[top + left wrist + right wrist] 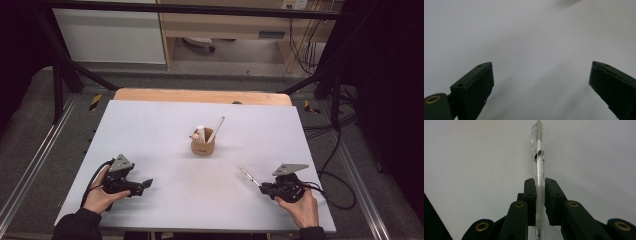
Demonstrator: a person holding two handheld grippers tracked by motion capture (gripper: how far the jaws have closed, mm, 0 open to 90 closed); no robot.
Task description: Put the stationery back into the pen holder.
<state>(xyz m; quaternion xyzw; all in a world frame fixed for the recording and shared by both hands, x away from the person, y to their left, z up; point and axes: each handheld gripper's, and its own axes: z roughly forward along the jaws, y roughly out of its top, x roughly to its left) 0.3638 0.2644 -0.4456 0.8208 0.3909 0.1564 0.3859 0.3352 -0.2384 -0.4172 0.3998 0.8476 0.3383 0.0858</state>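
A small brown cup stands at the middle of the white table, holding a white pen that leans right and another pale item. My right gripper at the front right is shut on a clear white pen, which sticks out toward the cup. In the right gripper view that pen runs straight up between the closed jaws of the right gripper. My left gripper rests at the front left, open. In the left gripper view its left gripper jaws stand wide apart over bare table.
A wooden strip borders the table's far edge. Black frame legs stand at both far corners, and cables trail off the right side. A cabinet and shelf sit beyond the table.
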